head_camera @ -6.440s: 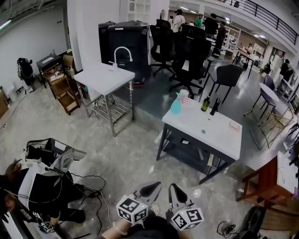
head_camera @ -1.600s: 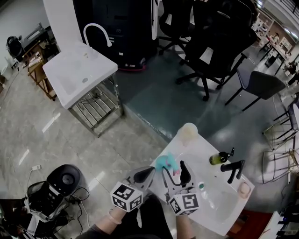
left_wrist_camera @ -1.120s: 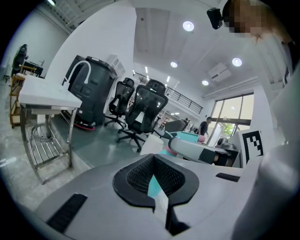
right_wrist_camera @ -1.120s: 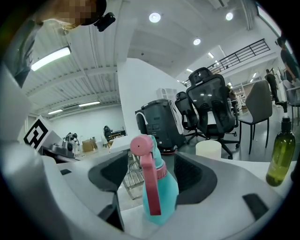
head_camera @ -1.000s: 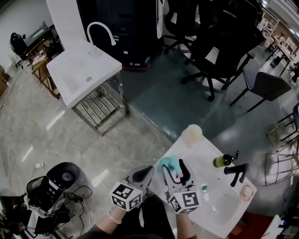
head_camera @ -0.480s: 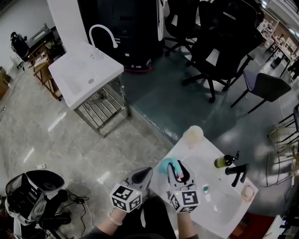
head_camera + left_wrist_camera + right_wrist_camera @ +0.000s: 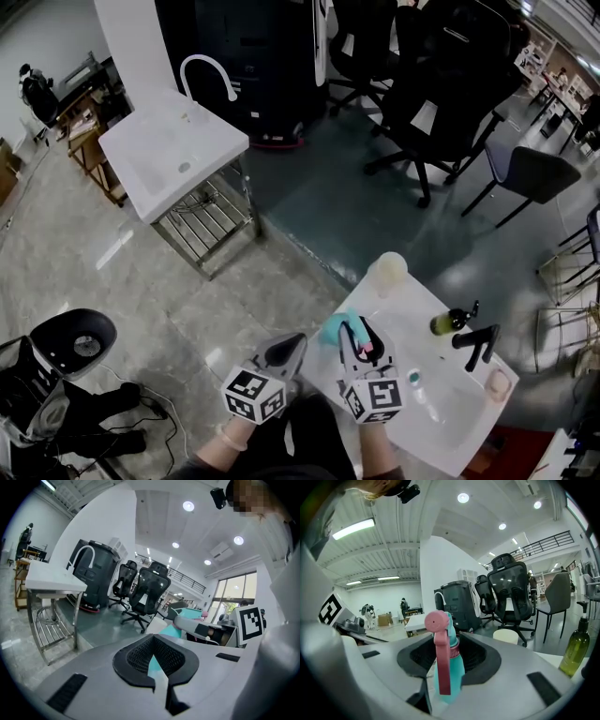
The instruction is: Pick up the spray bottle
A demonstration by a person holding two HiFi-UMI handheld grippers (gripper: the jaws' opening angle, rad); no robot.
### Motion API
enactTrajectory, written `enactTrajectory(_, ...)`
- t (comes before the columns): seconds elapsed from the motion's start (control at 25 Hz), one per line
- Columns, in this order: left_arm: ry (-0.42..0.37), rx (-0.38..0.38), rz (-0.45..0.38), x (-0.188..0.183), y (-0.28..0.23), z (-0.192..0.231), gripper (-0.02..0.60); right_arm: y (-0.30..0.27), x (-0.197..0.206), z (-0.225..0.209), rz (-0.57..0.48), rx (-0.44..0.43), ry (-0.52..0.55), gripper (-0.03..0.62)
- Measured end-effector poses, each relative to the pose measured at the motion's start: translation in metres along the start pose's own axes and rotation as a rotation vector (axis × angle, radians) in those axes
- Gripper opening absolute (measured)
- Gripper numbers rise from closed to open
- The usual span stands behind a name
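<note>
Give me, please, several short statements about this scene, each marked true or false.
The teal plastic spray bottle with the pink trigger head stands between the right hand-held gripper's jaws. True; they have just been closing and now clamp it.
The left hand-held gripper grips the olive-green glass bottle. False: it is shut on nothing; that bottle stands apart on the white table.
The white sink table with the curved faucet stands on the floor. True.
The spray bottle lies on its side. False: it is upright.

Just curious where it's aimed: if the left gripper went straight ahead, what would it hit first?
Probably the teal spray bottle, just beyond the left gripper and held in the right gripper, though depth is unclear.
</note>
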State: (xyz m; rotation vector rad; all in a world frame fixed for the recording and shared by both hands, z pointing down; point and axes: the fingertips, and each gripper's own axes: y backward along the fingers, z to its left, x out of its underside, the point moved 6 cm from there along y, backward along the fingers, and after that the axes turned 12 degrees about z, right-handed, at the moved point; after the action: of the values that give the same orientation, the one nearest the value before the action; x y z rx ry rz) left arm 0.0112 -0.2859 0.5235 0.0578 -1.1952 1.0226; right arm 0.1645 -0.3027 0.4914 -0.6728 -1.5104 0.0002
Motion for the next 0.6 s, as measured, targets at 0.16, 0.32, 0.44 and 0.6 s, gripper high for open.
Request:
enactTrajectory(0.16,-0.018,0.007,-0.007,-0.003,0.003,-0.005,0.005,0.006,-0.005,0.000,-0.025,0.002,-0.012,0.133)
enactTrajectory(0.32,-0.030,0.030,-0.007,-0.009,0.007,-0.012,0.005,0.013,-0.014,0.001,-0.047,0.004,-0.021,0.133)
enactTrajectory(0.44,-0.047,0.035,-0.013,-0.013,0.012,-0.017,0.005,0.019,-0.022,0.002,-0.069,0.008,-0.034,0.133)
enactTrajectory(0.6,-0.067,0.040,-0.025,-0.021,0.016,-0.022,0.005,0.028,-0.034,0.004,-0.094,0.018,-0.022,0.135)
